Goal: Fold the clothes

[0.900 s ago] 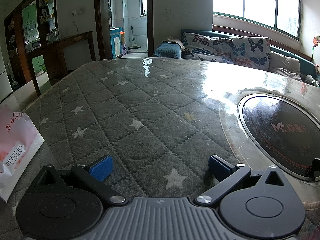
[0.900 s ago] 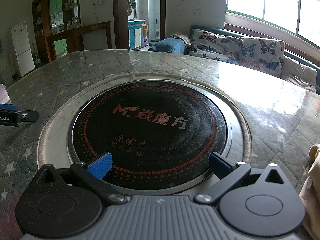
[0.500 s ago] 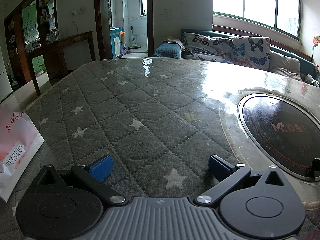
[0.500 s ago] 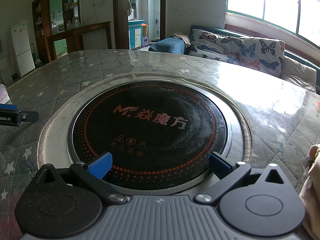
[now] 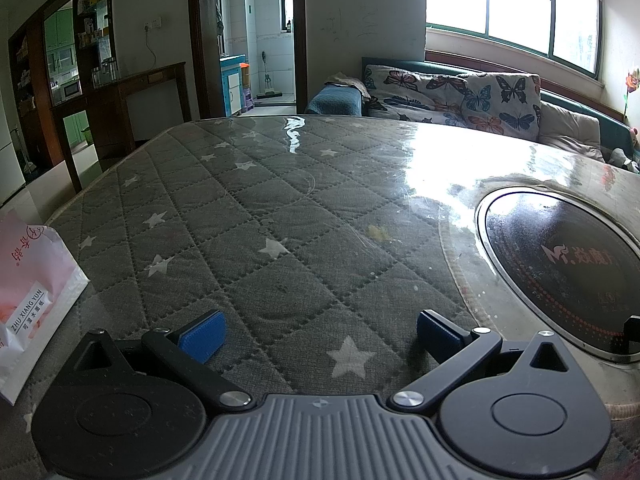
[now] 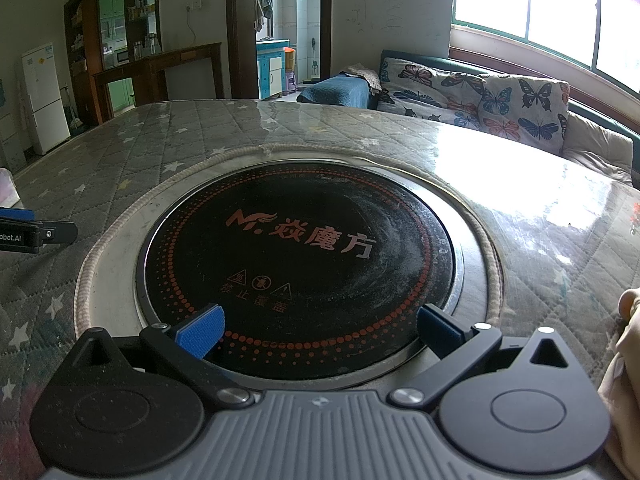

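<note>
My left gripper [image 5: 318, 334] is open and empty, low over the grey star-quilted table cover [image 5: 256, 216]. My right gripper [image 6: 318, 330] is open and empty, over the near edge of the round black induction hob [image 6: 300, 256]. A beige cloth garment [image 6: 626, 384] shows only as a sliver at the right edge of the right wrist view, right of the right gripper. The left gripper's finger [image 6: 28, 232] shows at the left edge of that view. No garment is in the left wrist view.
A pink and white paper bag [image 5: 28, 300] lies at the table's left edge. The hob [image 5: 568, 272] sits set into the table at right. A butterfly-cushion sofa [image 5: 460, 96] stands beyond the far edge. A clear sheet covers the table.
</note>
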Motion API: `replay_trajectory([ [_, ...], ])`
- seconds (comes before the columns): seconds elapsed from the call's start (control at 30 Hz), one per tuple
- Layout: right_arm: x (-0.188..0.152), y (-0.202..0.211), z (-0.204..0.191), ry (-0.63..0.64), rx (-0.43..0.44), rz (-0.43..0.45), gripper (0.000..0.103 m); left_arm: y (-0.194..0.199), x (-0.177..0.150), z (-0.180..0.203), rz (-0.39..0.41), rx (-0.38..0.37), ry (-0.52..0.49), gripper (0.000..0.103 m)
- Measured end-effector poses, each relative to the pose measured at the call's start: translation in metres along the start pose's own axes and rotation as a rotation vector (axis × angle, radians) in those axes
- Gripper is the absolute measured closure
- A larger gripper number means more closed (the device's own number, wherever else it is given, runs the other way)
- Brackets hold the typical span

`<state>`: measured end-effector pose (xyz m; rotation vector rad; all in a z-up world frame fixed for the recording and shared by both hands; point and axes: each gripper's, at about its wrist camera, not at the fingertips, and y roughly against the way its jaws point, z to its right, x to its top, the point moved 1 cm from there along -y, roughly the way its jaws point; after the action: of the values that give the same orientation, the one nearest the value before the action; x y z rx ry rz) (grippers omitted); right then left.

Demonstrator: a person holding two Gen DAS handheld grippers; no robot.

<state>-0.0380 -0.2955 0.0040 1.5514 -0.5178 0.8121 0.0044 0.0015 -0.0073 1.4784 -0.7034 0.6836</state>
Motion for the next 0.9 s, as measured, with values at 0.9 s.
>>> replay_trajectory([
  [0.9,0.0,0.0015,-0.0021,0.004,0.002,-0.004,0.0,0.0008,0.0073,0.0078,-0.031,-0.031,0.009,0.0],
])
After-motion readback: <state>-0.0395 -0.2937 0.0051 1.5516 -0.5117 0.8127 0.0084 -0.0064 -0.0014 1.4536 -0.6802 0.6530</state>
